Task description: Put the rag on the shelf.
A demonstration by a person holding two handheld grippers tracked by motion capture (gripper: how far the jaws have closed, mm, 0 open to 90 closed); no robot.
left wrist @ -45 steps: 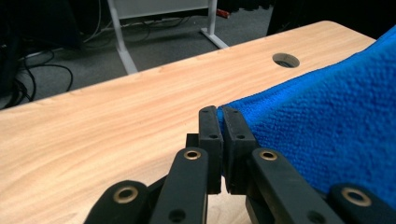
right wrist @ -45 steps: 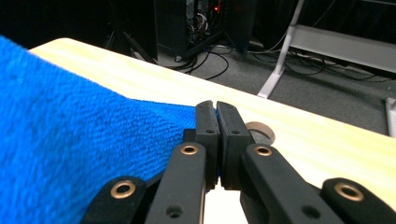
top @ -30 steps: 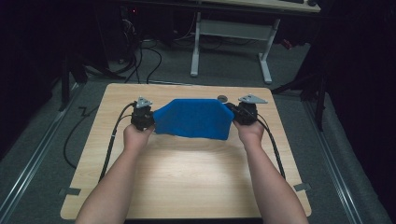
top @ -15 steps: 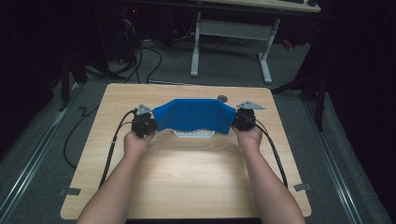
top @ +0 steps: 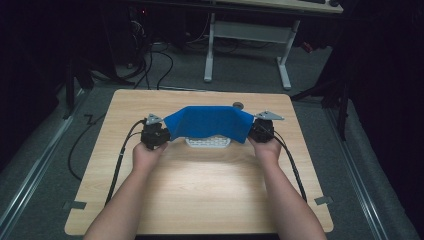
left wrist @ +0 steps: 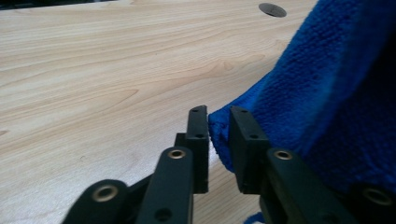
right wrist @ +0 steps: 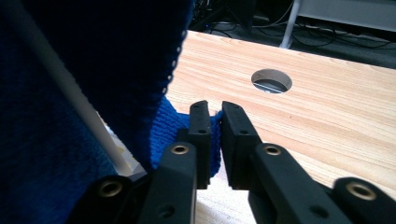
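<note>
The high view looks forward and down from above the person's near side, taking in the whole table from some way off. The left gripper view sits low and close, just above the tabletop, facing along its jaws toward the far right, where a round hole lies. The right gripper view, equally near, faces the far edge and shares that hole.

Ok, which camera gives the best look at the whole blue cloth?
The high view: the blue cloth shows end to end there, stretched between the left gripper and the right gripper above the table. The left gripper view shows one fuzzy corner pinched between its jaws. The right gripper view shows a dark fold and another pinched corner.
</note>
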